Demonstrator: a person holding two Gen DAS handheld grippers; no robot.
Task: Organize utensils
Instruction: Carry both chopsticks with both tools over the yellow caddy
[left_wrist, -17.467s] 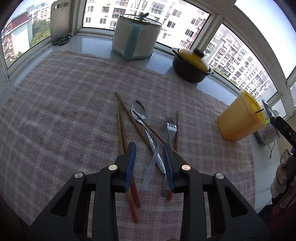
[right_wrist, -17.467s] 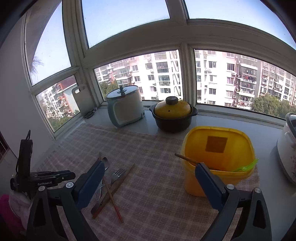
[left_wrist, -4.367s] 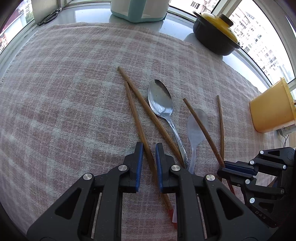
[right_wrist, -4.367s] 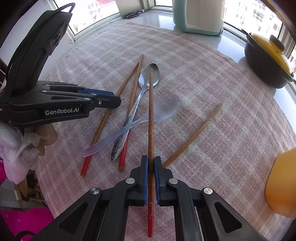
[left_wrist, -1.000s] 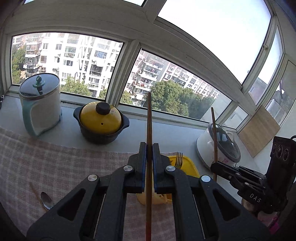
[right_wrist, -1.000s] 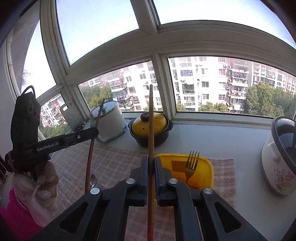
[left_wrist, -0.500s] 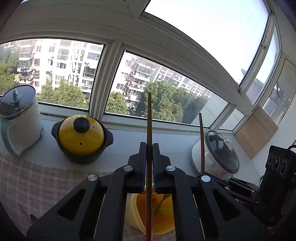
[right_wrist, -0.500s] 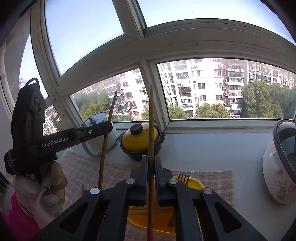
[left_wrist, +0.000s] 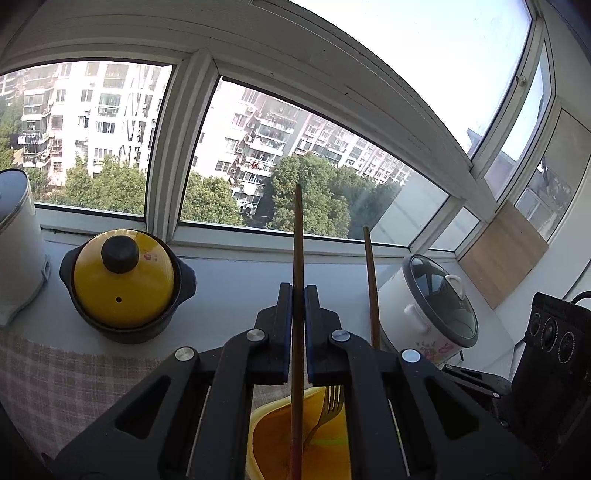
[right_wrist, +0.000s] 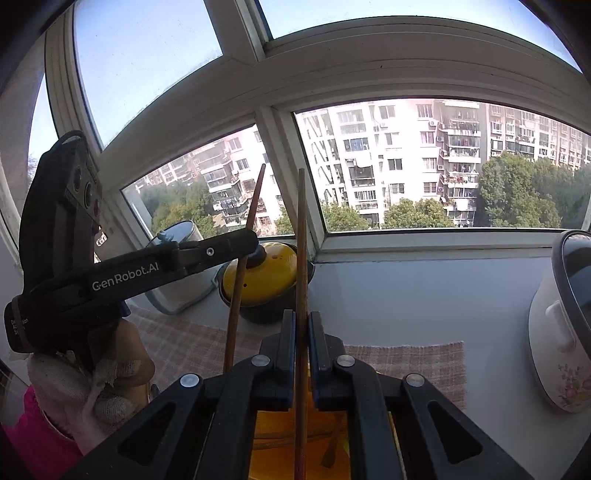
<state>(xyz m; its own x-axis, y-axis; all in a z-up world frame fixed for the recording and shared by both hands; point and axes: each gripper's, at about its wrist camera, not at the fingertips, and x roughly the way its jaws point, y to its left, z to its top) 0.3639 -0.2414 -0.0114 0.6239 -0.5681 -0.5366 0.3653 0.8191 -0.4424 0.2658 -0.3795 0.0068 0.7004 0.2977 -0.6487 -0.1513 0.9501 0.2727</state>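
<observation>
Holding: both grippers clamp one chopstick each, upright, above the yellow bin.
Far left: white cooker (left_wrist: 16, 254) on the sill, partly cut off by the left wrist view's edge.
Left: black pot with yellow lid (left_wrist: 123, 284) beside it, just past the checked cloth (left_wrist: 55, 384).
Left gripper (left_wrist: 298, 291): jaws closed tight on a wooden chopstick (left_wrist: 297, 236); its lower end reaches down into the yellow bin (left_wrist: 266, 443).
Yellow bin: directly under both grippers; a fork (left_wrist: 330, 402) leans inside, tines up.
Right gripper (right_wrist: 302, 317): jaws closed tight on a second chopstick (right_wrist: 301, 240), lower end over the bin's opening; whether it touches the bin, cannot tell.
Right: flowered white rice cooker (left_wrist: 432, 306) with glass lid on the sill.
Far right: wooden board (left_wrist: 502, 254) propped against the window corner.
Hand: a gloved hand (right_wrist: 88, 384) grips the left gripper's handle.
</observation>
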